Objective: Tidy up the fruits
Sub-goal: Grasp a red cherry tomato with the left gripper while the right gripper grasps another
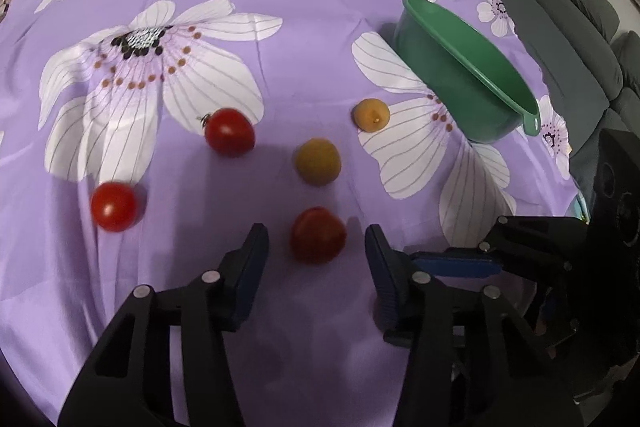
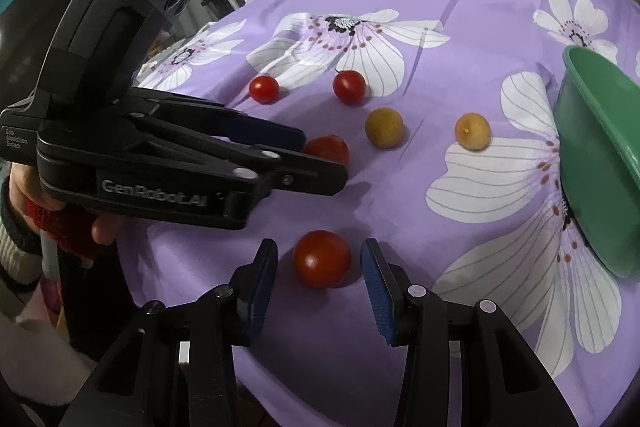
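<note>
Several small fruits lie on a purple flowered cloth (image 1: 280,7). In the left wrist view, my left gripper (image 1: 316,247) straddles a red tomato (image 1: 318,235), with a gap on each side between pad and fruit. Further off lie two red tomatoes (image 1: 229,132) (image 1: 114,206) and two yellow-orange fruits (image 1: 318,161) (image 1: 371,115). In the right wrist view, my right gripper (image 2: 320,259) stands open around another red tomato (image 2: 322,259), its pads clear of it. The left gripper (image 2: 324,159) reaches in from the left there.
A green plastic bowl (image 1: 432,67) (image 2: 600,167) stands on the cloth to the right of the fruits. A grey sofa (image 1: 560,27) lies beyond the table's right edge. A person's hand with a red cuff (image 2: 60,219) holds the left gripper. The right gripper's finger (image 1: 456,265) shows low right.
</note>
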Demonstrator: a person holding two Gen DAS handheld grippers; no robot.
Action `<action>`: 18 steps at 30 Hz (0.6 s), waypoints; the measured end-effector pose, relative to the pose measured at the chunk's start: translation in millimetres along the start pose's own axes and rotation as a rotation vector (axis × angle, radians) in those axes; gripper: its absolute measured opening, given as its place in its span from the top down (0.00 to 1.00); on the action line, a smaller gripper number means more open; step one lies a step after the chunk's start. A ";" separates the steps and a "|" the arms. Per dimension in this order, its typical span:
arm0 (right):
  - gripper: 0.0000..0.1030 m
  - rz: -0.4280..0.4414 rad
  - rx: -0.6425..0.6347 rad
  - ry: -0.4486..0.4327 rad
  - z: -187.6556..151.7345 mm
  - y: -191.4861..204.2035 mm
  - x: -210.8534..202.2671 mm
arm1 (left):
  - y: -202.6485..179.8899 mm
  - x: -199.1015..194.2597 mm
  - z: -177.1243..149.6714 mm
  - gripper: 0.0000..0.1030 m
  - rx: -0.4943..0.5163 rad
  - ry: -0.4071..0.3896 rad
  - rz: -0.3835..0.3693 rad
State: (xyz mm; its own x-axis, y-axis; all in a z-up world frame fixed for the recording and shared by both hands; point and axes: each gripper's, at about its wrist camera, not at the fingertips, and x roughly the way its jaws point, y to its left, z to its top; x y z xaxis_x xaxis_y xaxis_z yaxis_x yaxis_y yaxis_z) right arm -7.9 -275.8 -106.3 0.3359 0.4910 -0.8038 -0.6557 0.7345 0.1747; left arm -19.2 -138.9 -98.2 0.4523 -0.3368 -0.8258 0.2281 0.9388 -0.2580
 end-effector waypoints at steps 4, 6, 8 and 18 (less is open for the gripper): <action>0.56 -0.001 0.000 -0.005 0.8 0.1 0.6 | -1.4 4.1 3.7 0.63 0.021 -0.011 0.025; 0.62 -0.006 -0.006 -0.007 0.7 0.9 1.1 | -3.1 5.5 3.0 0.74 0.041 -0.015 0.038; 0.68 -0.007 -0.005 -0.010 0.8 -0.1 1.6 | -4.4 6.1 2.0 0.73 0.056 -0.020 0.038; 0.71 0.001 0.021 -0.060 6.4 -7.9 -8.7 | -2.5 -5.4 -0.1 0.73 0.027 -0.032 0.017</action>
State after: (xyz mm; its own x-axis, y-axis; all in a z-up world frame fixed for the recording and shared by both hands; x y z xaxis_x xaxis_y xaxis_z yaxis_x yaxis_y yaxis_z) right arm -1.3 -282.8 -97.1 0.3759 0.5185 -0.7680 -0.6419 0.7435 0.1878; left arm -22.2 -139.5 -93.1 0.4832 -0.3237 -0.8135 0.2435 0.9422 -0.2303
